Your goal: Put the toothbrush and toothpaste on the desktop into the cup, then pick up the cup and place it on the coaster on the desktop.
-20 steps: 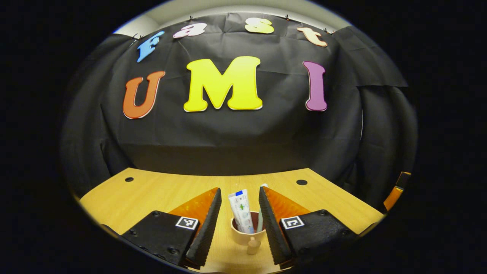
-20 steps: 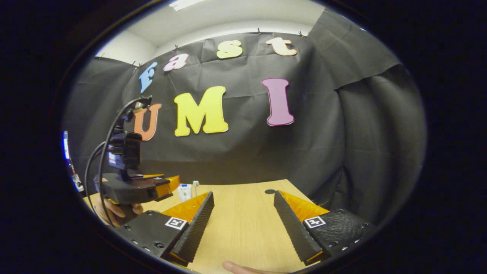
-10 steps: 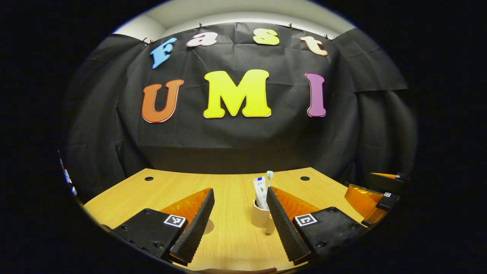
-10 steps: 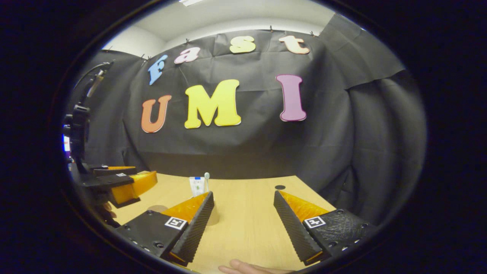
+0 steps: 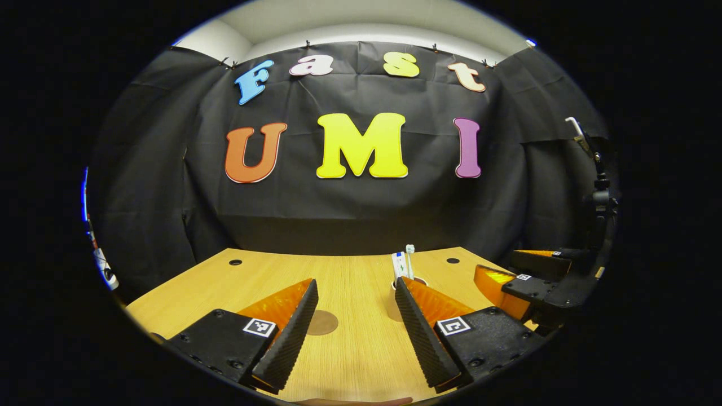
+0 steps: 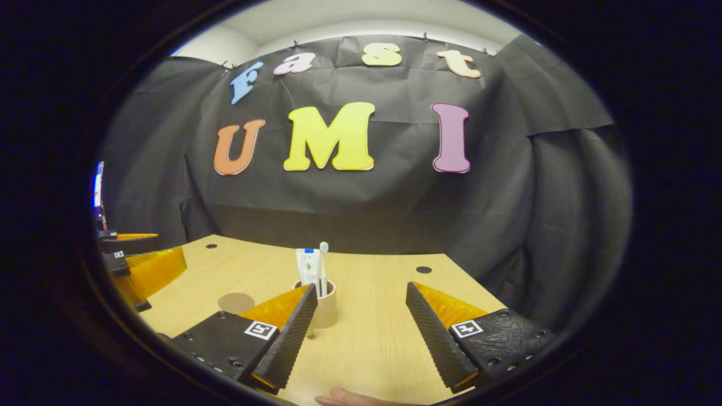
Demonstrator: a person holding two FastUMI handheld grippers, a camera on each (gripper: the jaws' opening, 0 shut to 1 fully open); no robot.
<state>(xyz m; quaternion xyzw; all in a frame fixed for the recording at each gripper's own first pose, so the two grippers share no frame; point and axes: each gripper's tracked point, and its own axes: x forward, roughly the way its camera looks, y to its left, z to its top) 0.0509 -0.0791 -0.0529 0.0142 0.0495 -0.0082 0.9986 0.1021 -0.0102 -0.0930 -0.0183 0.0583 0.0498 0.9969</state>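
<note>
One cup [image 6: 326,304] stands on the one desk [image 6: 372,338], and it holds one toothbrush [image 6: 323,265] and one toothpaste tube [image 6: 308,268]. One round coaster [image 6: 236,303] lies on the desk. Three dark holes show in the desktop, one at [image 5: 235,262], one at [image 5: 453,260] and one at [image 6: 211,246]. Two grippers are there, the left [image 5: 352,332] and the right [image 6: 361,332], each with two fingers

Even overhead light, brightest on the desktop [image 5: 350,270]; soft shadows; sharp centre; strong fisheye bending at edges.
</note>
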